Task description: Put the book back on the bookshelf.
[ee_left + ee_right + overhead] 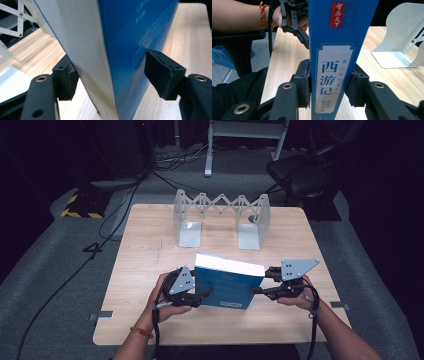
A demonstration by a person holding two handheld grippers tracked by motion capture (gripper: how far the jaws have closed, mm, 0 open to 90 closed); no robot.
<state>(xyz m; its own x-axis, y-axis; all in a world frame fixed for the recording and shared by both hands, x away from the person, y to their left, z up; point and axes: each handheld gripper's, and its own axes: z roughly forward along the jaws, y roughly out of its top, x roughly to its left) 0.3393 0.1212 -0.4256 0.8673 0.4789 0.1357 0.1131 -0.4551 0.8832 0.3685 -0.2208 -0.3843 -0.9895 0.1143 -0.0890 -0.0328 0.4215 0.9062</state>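
Blue book stands on the counter near the middle of its near edge. Right gripper jaws clamped on the book's spine. Left gripper jaws apart around the opposite end, one pad clear of the cover. Bookend rack sits toward the far edge.

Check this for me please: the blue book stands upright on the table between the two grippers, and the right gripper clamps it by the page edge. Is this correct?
Not quite. The right gripper clamps the blue book by its printed spine, not the page edge, as the right gripper view shows. The rest holds: the book stands upright on the table between the two grippers.
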